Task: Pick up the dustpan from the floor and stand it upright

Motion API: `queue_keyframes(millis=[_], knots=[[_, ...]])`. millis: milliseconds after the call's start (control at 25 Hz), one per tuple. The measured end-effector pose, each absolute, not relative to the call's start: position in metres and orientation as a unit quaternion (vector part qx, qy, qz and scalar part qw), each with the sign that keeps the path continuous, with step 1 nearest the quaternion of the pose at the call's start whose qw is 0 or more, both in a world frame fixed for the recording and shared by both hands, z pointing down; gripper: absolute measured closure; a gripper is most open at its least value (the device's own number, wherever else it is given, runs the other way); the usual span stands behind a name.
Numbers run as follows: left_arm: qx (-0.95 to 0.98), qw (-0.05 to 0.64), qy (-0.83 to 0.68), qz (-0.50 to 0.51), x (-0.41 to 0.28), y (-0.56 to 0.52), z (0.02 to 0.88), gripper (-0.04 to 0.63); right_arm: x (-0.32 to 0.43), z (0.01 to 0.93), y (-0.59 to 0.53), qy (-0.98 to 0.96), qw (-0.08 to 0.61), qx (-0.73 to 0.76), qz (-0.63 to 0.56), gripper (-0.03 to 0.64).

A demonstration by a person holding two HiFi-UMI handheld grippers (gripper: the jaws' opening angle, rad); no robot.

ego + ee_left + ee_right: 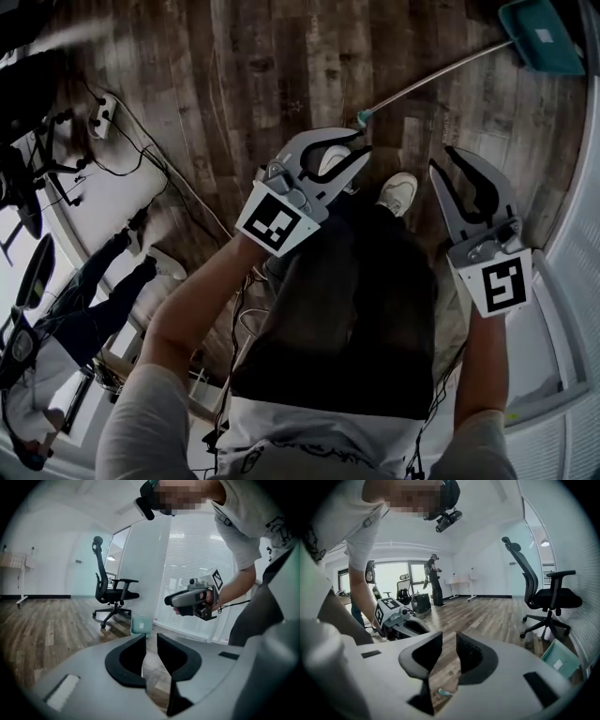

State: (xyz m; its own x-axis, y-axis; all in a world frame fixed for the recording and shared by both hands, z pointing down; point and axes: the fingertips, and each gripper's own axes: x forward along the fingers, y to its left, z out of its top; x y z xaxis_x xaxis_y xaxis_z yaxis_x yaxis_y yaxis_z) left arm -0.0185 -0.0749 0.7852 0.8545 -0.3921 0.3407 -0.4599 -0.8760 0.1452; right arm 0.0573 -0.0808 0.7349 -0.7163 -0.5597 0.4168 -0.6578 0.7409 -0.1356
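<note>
The dustpan (539, 37) is lying flat on the wooden floor (234, 66), well ahead of the person's shoe (398, 192); its teal pan is sitting at the far right, and its long thin metal handle (431, 82) is running from there back and to the left, ending in a teal tip near the left tool (364, 146); that handle is giving the long axis. It is looking light and stiff, a plastic pan on a slim smooth tube, so probably slippery; gripping the tube near its tip and pivoting it up over the pan is seeming the sensible hold. The left tool is hanging with its jaws a narrow gap apart, holding nothing; the right tool (441, 157) is hanging likewise, with only floor and the handle tip showing beyond its gap.
</note>
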Motion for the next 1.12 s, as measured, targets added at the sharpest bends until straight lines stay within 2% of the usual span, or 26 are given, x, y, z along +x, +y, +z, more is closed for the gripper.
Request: queue_keyframes(millis=[120,520,1120], knots=[[0.953,0.124,-0.228,0.158,-0.019,-0.077,0.822,0.537,0.058,0.776,-0.085,-0.92,0.194,0.314,0.13,0.538],[0.946,0.123,-0.23,0.191,-0.025,-0.079,0.943,0.537,0.055,0.913,-0.096,-0.921,0.2,0.311,0.125,0.535],[0.944,0.134,-0.226,0.2,-0.031,-0.06,1.087,0.577,-0.006,1.074,-0.039,-0.936,0.223,0.244,0.123,0.523]])
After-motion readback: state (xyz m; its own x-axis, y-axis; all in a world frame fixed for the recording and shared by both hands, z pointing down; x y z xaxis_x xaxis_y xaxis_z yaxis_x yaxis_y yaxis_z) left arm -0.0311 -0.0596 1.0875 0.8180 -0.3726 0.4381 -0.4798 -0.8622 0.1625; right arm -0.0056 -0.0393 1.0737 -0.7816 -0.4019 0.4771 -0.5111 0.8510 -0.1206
